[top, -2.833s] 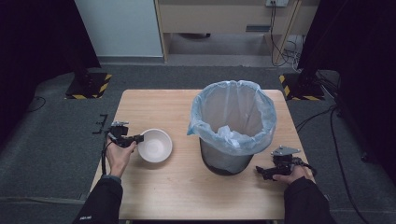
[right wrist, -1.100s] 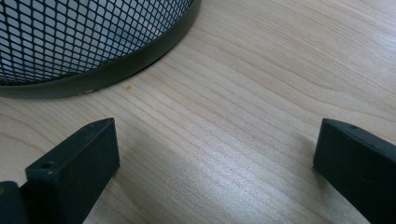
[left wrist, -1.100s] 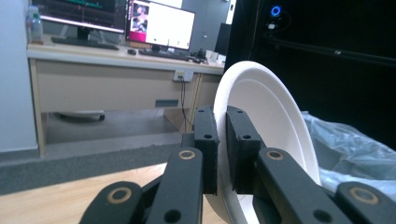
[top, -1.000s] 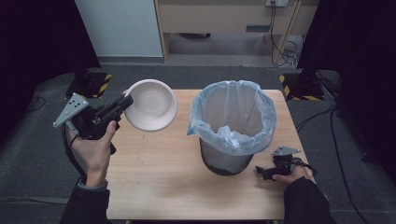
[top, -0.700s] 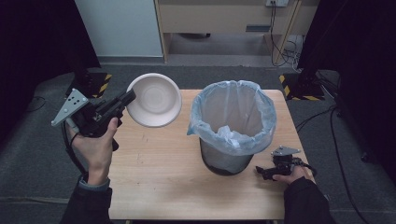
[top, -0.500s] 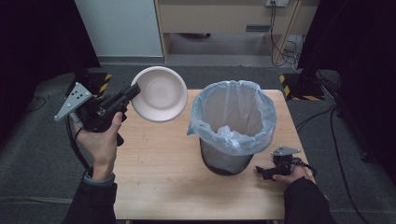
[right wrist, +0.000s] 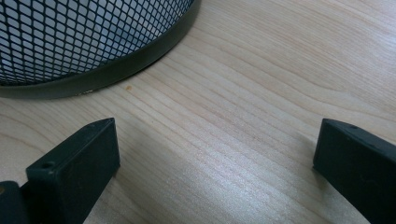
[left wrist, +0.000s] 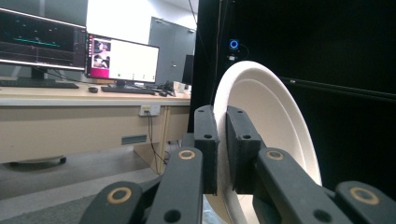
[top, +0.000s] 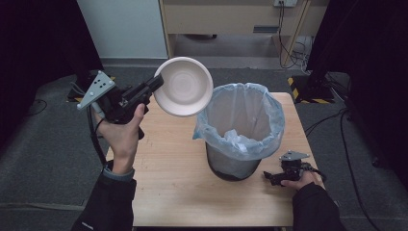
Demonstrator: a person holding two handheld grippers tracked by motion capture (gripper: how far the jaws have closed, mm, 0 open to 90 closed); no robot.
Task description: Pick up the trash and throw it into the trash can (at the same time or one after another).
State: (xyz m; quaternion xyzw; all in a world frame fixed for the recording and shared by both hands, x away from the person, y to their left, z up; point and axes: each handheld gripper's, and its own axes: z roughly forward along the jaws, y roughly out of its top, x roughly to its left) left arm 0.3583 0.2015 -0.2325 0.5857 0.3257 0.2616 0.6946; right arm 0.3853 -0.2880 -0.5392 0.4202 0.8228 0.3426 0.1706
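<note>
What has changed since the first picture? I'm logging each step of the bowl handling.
The left gripper took the white bowl by its rim, lifted it off the table, tilted it, and carried it toward the lined bin. The right gripper stayed resting, open, beside the bin.

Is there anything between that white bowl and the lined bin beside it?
Nothing visible. The left gripper holds the white bowl by its rim, tilted in the air just left of the bin, whose mouth is open.
</note>
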